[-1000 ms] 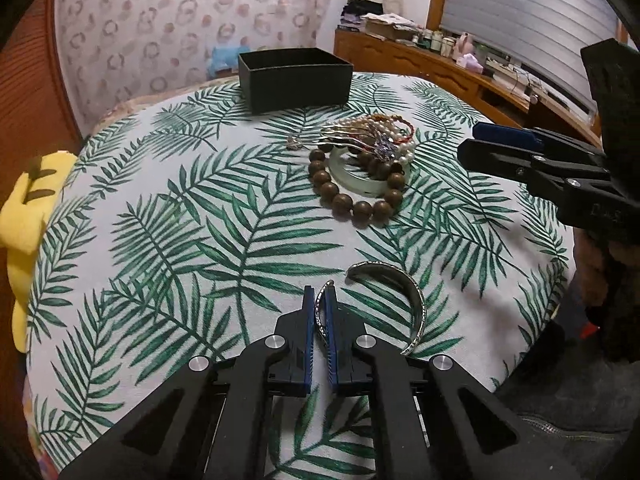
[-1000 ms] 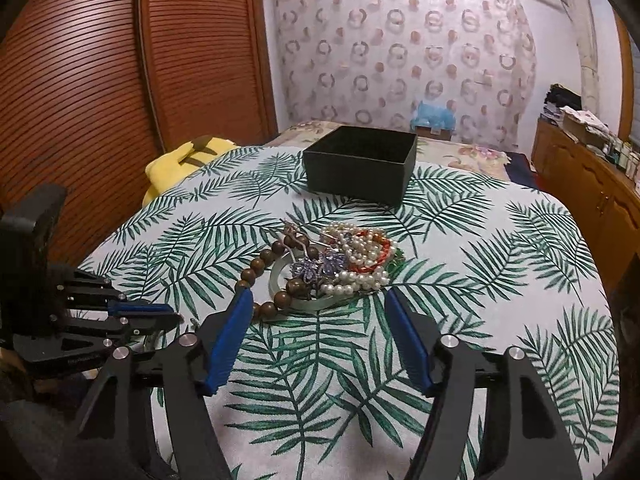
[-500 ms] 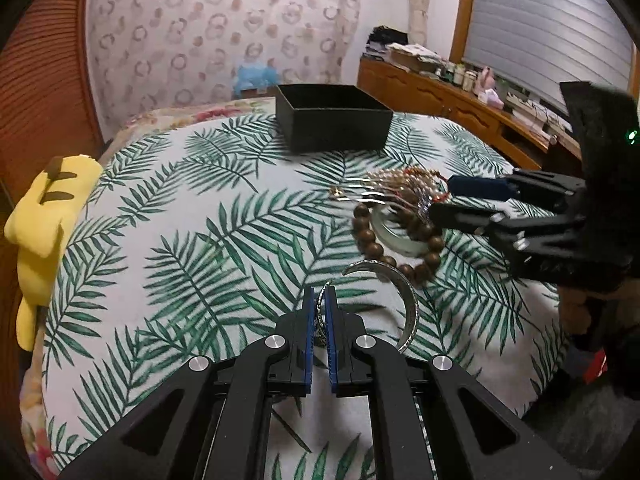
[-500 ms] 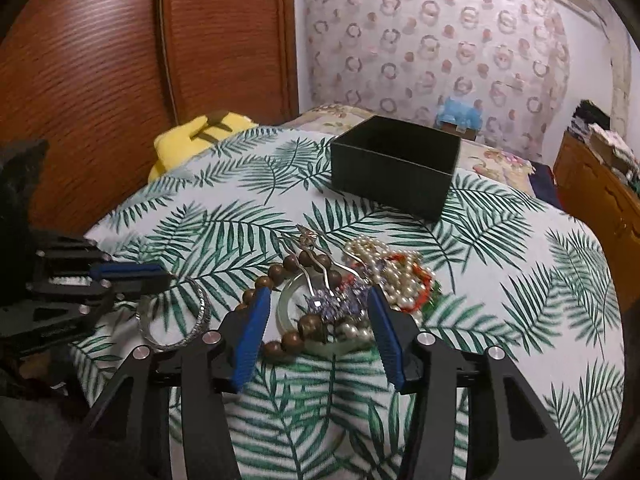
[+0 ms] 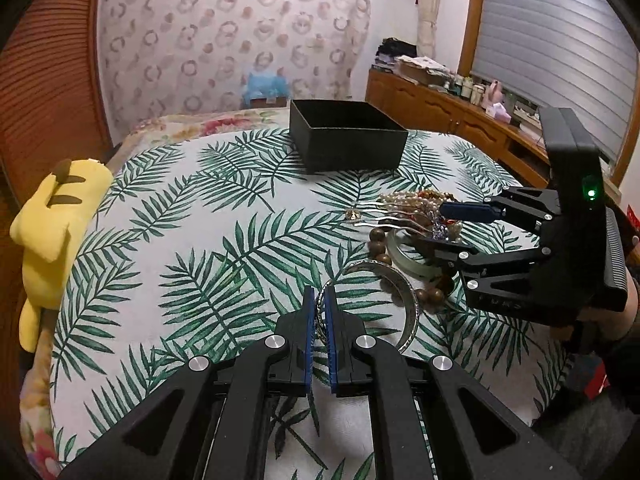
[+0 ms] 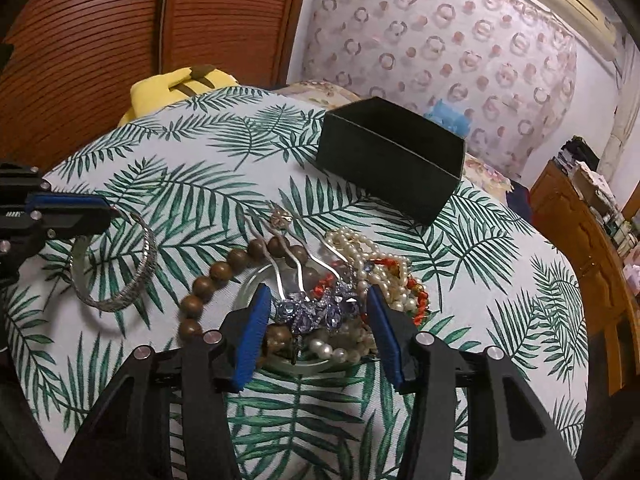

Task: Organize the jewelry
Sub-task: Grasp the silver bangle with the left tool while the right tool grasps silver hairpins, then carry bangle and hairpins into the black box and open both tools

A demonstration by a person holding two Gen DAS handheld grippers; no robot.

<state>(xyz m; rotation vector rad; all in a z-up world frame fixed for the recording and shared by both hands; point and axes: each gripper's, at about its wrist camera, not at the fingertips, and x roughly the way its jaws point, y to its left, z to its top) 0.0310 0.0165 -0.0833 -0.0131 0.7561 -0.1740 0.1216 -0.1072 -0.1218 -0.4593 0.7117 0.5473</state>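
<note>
A silver bangle (image 5: 412, 308) has its near edge clamped in my left gripper (image 5: 319, 292), which is shut on it just above the leaf-print cloth; the right wrist view shows the bangle (image 6: 140, 280) at the left. My right gripper (image 6: 318, 300) reaches into the jewelry pile. Its jaws are closing with the blue crystal head of a silver hair comb (image 6: 316, 312) between them, and the pads stand a little off it. Around the comb lie a wooden bead bracelet (image 6: 208, 284), a pearl necklace (image 6: 360, 248) and a pale jade bangle (image 5: 404, 256). An open black box (image 5: 348, 148) stands behind.
A yellow plush toy (image 5: 56, 216) hangs off the table's left edge. The round table's leaf-print cloth (image 5: 192, 240) lies bare left of the pile. A wooden sideboard (image 5: 448, 108) with clutter runs along the right wall. A person's hand holds the right gripper at the right edge.
My right gripper came in over the jewelry pile, rolled, and narrowed its jaws around the blue comb head. The left gripper kept its hold on the silver bangle and shifted slightly.
</note>
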